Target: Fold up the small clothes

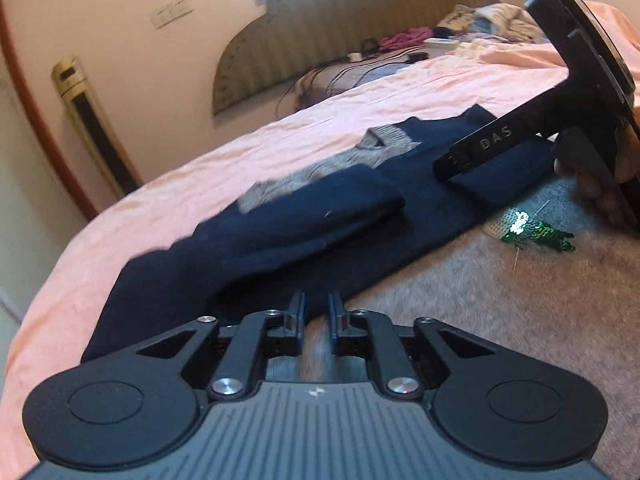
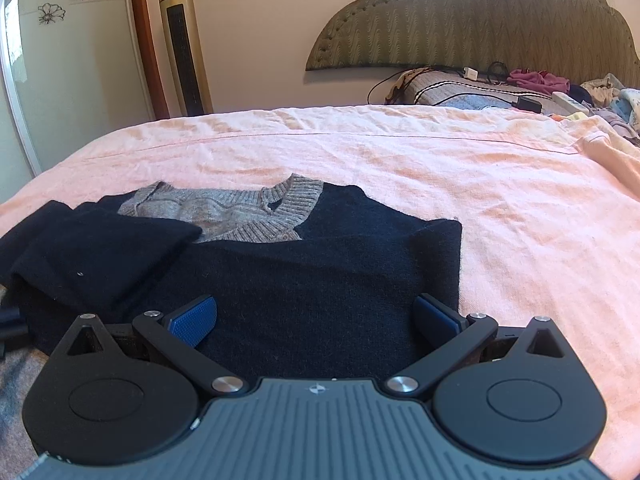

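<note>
A small navy sweater [image 2: 304,276] with a grey knit collar [image 2: 288,204] lies on the pink bed sheet [image 2: 440,168], both sleeves folded in over the body. My right gripper [image 2: 316,318] is open, its blue pads [image 2: 192,320] spread low over the sweater's near edge and holding nothing. In the left wrist view the sweater [image 1: 280,232] lies ahead. My left gripper [image 1: 316,312] has its jaws nearly closed with a narrow gap, at the seam between navy sleeve and grey front. The right gripper [image 1: 472,156] shows there, over the far sleeve.
A grey knit area with a green sequin patch [image 1: 536,232] lies beside the navy cloth. A headboard [image 2: 480,16], pillow with cables [image 2: 448,88] and a heap of clothes [image 2: 600,96] are at the far end. A tower fan [image 2: 184,40] stands by the wall.
</note>
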`<control>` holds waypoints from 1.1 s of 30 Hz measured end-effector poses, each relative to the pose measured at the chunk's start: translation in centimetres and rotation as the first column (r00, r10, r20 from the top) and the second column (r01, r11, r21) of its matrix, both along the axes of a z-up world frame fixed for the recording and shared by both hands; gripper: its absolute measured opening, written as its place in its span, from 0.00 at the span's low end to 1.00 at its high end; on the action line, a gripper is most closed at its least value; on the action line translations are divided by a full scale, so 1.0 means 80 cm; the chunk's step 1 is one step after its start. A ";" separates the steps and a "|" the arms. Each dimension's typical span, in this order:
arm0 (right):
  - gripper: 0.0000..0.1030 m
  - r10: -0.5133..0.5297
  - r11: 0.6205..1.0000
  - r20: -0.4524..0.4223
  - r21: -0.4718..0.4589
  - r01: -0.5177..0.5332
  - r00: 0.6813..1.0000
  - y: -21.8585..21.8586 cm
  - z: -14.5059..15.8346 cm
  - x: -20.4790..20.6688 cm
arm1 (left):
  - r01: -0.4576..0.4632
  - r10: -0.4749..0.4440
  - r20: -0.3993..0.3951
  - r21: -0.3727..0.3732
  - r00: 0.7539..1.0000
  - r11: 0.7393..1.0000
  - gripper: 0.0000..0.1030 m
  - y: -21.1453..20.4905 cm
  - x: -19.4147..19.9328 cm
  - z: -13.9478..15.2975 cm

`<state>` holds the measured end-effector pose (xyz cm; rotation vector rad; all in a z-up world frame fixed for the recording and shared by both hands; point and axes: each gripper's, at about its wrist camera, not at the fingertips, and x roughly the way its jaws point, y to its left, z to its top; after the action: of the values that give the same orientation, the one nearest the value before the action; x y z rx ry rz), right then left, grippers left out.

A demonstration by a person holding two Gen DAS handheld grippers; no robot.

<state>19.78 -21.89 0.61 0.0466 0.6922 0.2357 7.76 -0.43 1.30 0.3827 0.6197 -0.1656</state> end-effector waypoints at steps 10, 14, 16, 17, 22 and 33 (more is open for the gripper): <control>0.94 -0.035 0.986 -0.042 0.164 0.041 0.998 -0.002 0.037 -0.006 | -0.258 0.287 -0.032 -0.546 0.957 0.797 0.86 0.108 -0.024 -0.013; 0.89 0.189 0.890 -0.188 0.447 -0.087 0.964 0.036 0.053 0.010 | -0.335 0.342 -0.110 -0.610 0.933 0.718 0.86 0.132 -0.014 -0.015; 0.80 0.224 0.900 -0.289 0.429 -0.083 0.931 0.067 0.041 0.029 | -0.332 0.344 -0.107 -0.626 0.933 0.705 0.88 0.135 -0.011 -0.017; 0.71 0.214 0.911 -0.326 0.407 -0.068 0.921 0.077 0.033 0.037 | -0.331 0.345 -0.105 -0.628 0.933 0.704 0.88 0.135 -0.010 -0.017; 0.13 0.163 0.937 -0.319 0.347 -0.045 0.934 0.100 0.028 0.045 | -0.328 0.344 -0.103 -0.635 0.933 0.699 0.89 0.135 -0.002 -0.020; 0.13 0.083 0.993 -0.163 0.101 -0.067 0.983 -0.006 0.079 0.022 | -0.326 0.342 -0.105 -0.643 0.934 0.693 0.90 0.139 -0.002 -0.020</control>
<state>21.51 -22.39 6.93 0.1324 0.8508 0.3403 7.58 10.66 -0.27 -0.4191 0.5582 -0.0165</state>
